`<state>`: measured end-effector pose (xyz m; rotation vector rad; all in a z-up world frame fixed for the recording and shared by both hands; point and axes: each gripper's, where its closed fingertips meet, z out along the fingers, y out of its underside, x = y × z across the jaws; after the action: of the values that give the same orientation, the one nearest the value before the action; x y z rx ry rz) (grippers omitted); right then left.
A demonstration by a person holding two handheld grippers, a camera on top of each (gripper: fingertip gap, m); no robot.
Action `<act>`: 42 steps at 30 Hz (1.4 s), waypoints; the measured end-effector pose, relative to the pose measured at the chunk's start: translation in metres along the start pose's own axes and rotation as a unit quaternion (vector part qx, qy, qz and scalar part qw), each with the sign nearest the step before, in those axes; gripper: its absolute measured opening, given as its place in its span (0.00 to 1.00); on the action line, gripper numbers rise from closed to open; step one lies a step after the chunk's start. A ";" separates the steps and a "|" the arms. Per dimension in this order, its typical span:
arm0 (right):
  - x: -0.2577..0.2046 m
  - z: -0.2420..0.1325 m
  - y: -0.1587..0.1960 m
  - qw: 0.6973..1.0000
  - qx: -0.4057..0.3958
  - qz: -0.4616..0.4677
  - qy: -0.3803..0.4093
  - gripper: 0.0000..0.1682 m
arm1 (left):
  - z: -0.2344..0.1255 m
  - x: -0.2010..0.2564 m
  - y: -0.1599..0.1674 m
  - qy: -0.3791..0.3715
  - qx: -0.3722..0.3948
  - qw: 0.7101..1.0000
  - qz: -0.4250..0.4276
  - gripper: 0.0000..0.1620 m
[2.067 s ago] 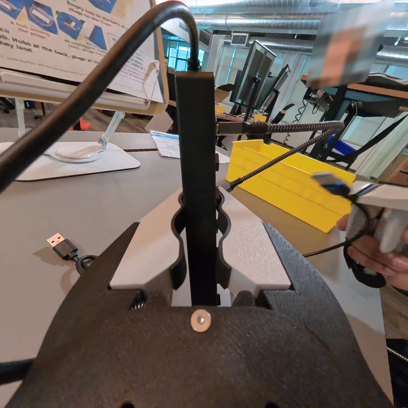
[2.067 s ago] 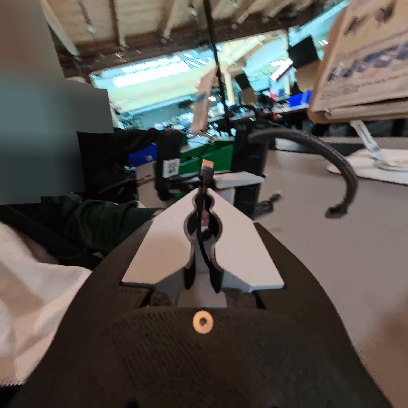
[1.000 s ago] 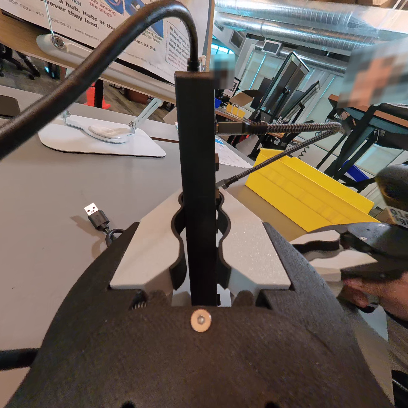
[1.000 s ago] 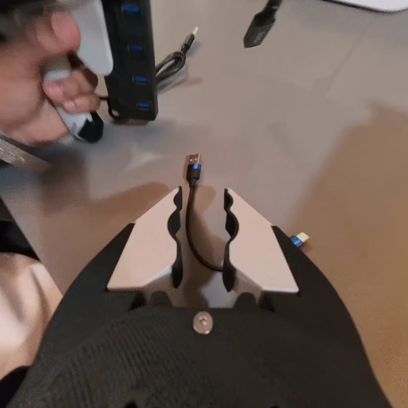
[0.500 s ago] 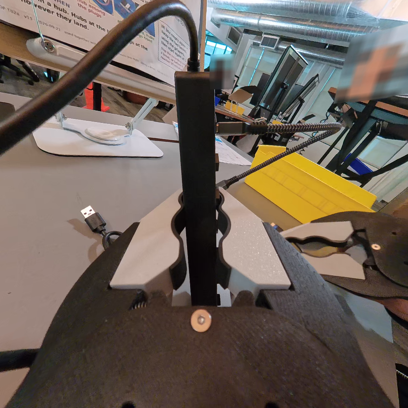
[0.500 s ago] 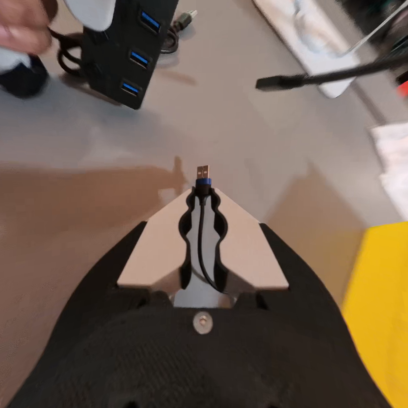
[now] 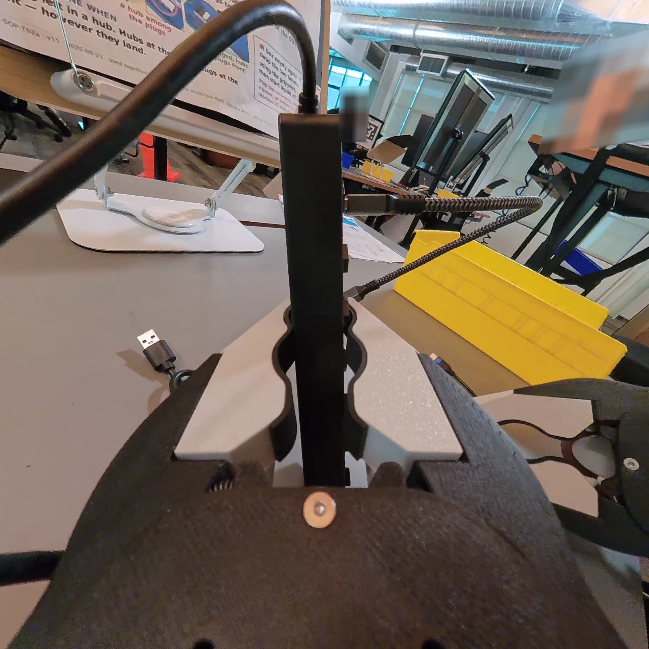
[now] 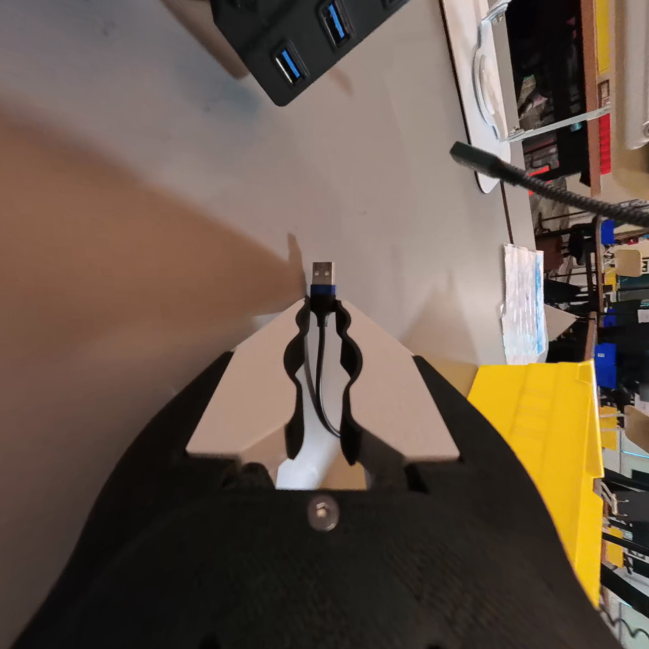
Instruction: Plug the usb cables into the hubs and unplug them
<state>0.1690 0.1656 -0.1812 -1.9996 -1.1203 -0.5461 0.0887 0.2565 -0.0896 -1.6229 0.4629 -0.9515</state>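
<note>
While the left gripper (image 7: 318,337) clamps the black hub (image 7: 313,267) upright above the desk (image 7: 105,298), the hub's long axis runs straight out along the fingers, with one braided cable (image 7: 439,204) plugged into its right face. Over toward the desk's right edge, by the yellow bin (image 8: 537,439), the right gripper (image 8: 322,303) pinches a blue-collared USB plug (image 8: 323,279), metal tip pointing forward. From there the hub's blue ports (image 8: 290,66) lie ahead and slightly left, well apart; the plug likely needs aligning square to a port.

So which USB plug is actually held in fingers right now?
The blue-collared plug, pinched in the right gripper. The braided plug sits in the hub; the black plug lies loose.
</note>
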 end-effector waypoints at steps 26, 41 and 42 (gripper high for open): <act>-0.005 -0.023 0.013 0.997 -0.007 0.055 -0.048 0.18 | 0.000 -0.001 0.000 -0.002 -0.002 1.000 -0.002 0.13; 0.016 -0.023 0.036 0.884 0.077 0.372 -0.272 0.27 | 0.000 -0.005 0.000 -0.002 -0.001 1.000 -0.019 0.13; 0.009 -0.023 0.033 0.880 0.076 0.367 -0.291 0.26 | 0.000 -0.005 0.000 -0.002 -0.001 1.000 -0.018 0.13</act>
<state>0.2016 0.1415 -0.1740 -2.2953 -0.5872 0.5524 0.0862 0.2602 -0.0911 -1.6401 0.4331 -0.9755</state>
